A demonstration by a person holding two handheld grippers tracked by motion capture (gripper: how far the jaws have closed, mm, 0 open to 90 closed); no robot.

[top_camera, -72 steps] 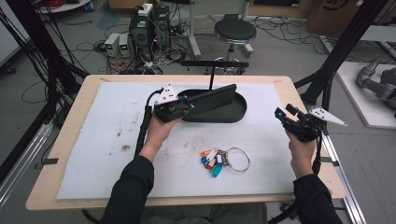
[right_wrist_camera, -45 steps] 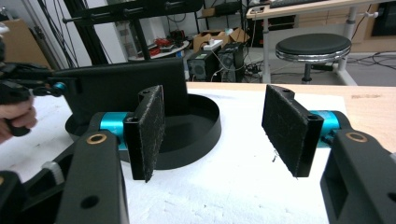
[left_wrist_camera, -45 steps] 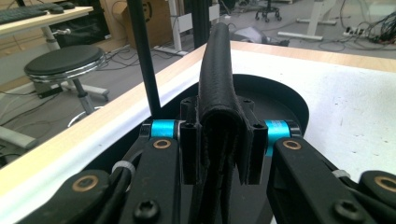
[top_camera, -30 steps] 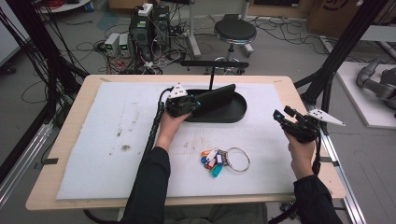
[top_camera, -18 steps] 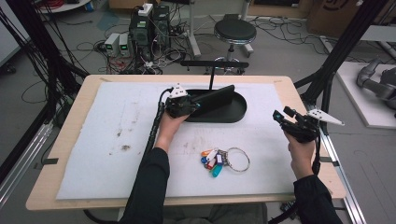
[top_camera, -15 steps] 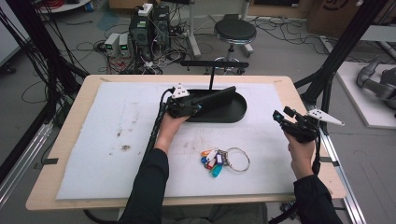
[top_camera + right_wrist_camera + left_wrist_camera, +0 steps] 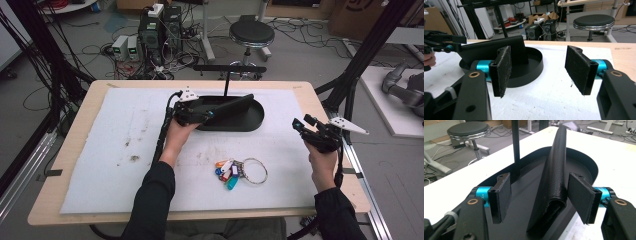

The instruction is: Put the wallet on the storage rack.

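Left gripper view: wallet [image 7: 554, 182] betw. parted pads [image 7: 501, 195]

- Your high view looks from above your side of the bench [image 7: 75, 200], facing forward and down; your forearms enter at the bottom edge, and the floor with a round stool [image 7: 251, 34] fills the upper part of the frame.
- Your left gripper view sits low and very near, looking along its own tool [image 7: 539, 195] into the black tray [image 7: 584, 162], with the stool [image 7: 469, 129] at upper left.
- Your right gripper view looks level across the bench from farther off; the tray [image 7: 534, 67] lies centre left, the stool [image 7: 594, 22] upper right.
- All three views share the tray [image 7: 257, 117] and stool.
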